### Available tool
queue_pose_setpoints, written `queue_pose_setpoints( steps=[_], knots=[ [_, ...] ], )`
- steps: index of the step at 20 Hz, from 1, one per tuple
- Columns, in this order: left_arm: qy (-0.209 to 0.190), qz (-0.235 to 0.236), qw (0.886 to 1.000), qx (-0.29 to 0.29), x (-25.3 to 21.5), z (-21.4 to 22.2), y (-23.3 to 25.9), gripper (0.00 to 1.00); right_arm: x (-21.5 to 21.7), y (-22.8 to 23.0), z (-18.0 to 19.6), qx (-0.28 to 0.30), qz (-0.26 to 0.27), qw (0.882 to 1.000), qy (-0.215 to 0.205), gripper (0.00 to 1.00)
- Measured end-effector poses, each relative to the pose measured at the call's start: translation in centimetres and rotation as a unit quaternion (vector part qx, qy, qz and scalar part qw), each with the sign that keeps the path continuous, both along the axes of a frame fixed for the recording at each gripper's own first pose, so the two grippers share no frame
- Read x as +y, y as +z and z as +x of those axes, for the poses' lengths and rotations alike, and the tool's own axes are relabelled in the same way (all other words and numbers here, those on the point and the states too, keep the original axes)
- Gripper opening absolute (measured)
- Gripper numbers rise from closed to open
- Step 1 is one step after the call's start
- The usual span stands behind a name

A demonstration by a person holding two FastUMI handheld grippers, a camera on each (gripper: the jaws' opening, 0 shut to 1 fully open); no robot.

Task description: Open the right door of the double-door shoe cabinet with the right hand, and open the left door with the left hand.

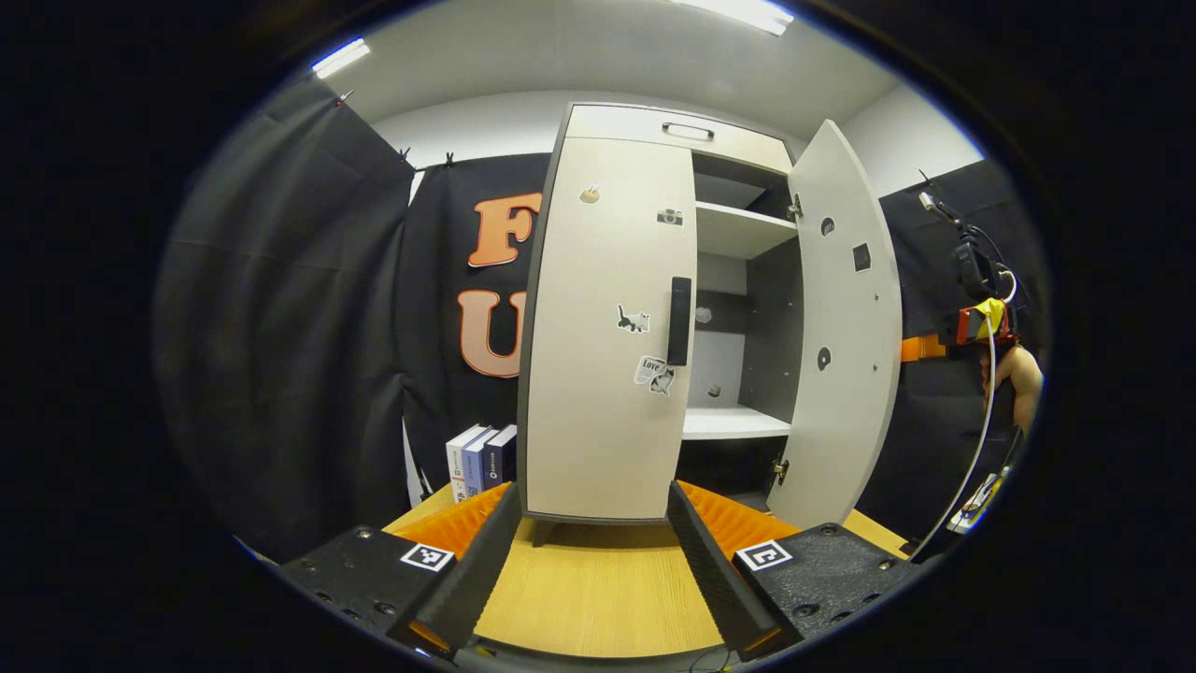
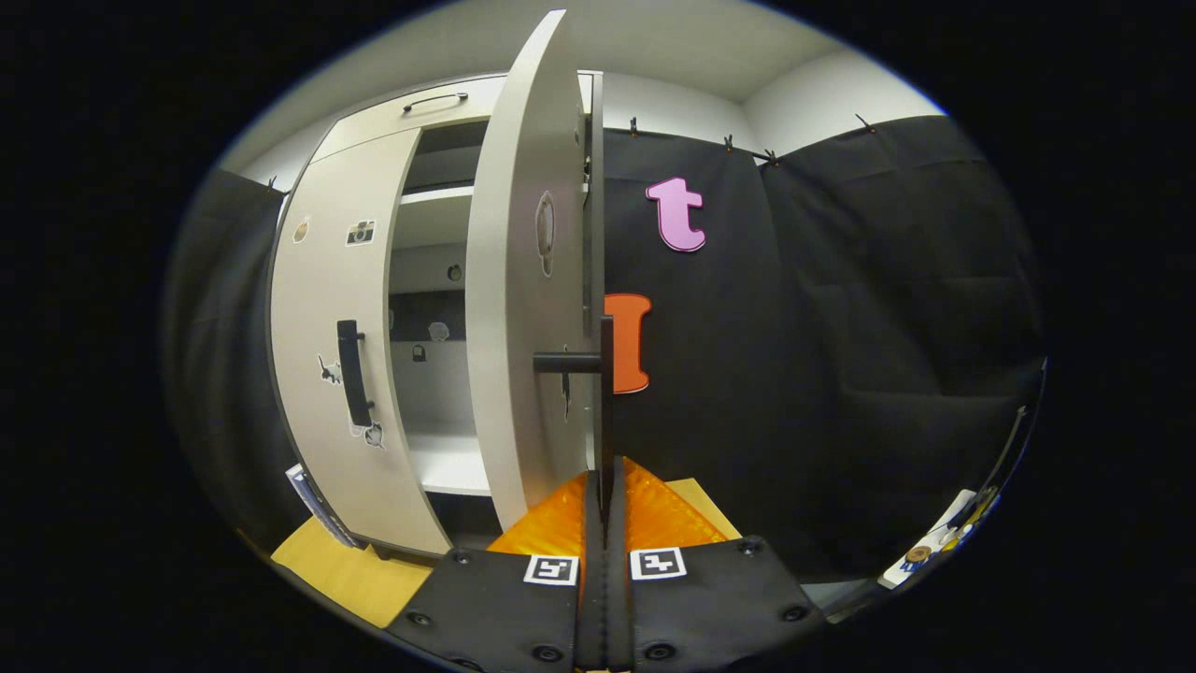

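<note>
The right gripper [image 2: 605,505] has its two fingers pressed together on the black handle [image 2: 605,393] of the cabinet's right door [image 2: 509,308], gripping the bar near its lower end, most likely so the door can be drawn round on its hinges. That door stands swung well out, edge-on in the right gripper view, baring white shelves [image 2: 448,463] inside. Whether the fingers pinch the bar fully or just close beside it is hard to judge from this angle, but they appear clamped on it.

The left gripper [image 1: 593,551] is held back from the cabinet with its fingers spread wide apart, holding nothing. It points at the left door [image 1: 607,327], which is shut, its black handle [image 1: 679,321] by the inner edge. The open spread suits reaching for that handle next.

The cabinet stands on a wooden table [image 1: 598,589], with a few books [image 1: 481,458] beside its left side.
</note>
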State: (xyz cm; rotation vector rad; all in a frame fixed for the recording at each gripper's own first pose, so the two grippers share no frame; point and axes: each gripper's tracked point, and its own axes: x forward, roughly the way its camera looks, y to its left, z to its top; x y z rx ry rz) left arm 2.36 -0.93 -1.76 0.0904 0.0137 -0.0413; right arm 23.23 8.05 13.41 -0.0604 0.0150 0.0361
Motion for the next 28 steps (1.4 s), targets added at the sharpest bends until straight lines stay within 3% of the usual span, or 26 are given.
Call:
queue_pose_setpoints(
  steps=[7,18,20,21,22,25,26,28],
  knots=[
    [-0.015,0.005,1.000,0.007,-2.2,1.0,-0.3,0.95,-2.8,-0.1,-0.7,0.000,-0.001,1.000,-0.020,0.07],
    [-0.028,0.020,0.999,-0.004,-5.9,5.9,2.0,0.95,-7.8,0.9,-5.2,-0.028,0.031,0.998,-0.051,0.09],
    [-0.037,0.027,0.999,-0.007,-6.9,7.2,2.5,0.94,-8.0,0.8,-5.9,-0.032,0.028,0.998,-0.053,0.36],
    [-0.043,0.025,0.999,-0.006,-7.5,7.8,2.5,0.94,-8.2,0.7,-5.9,-0.031,0.026,0.998,-0.053,0.44],
    [-0.046,0.022,0.999,-0.005,-8.0,8.7,2.5,0.94,-8.2,0.7,-6.2,-0.030,0.026,0.998,-0.051,0.45],
    [-0.044,0.019,0.999,0.000,-8.8,11.5,2.9,0.94,-7.3,-0.1,-6.6,-0.017,0.022,0.999,-0.033,0.87],
    [-0.043,0.019,0.999,-0.003,-9.3,12.4,3.2,0.92,-7.1,-0.1,-6.7,-0.016,0.020,0.999,-0.024,0.92],
    [-0.038,0.017,0.999,-0.014,-10.0,14.1,4.0,0.94,-7.2,-0.3,-6.7,-0.015,0.011,1.000,-0.020,0.92]
  ],
)
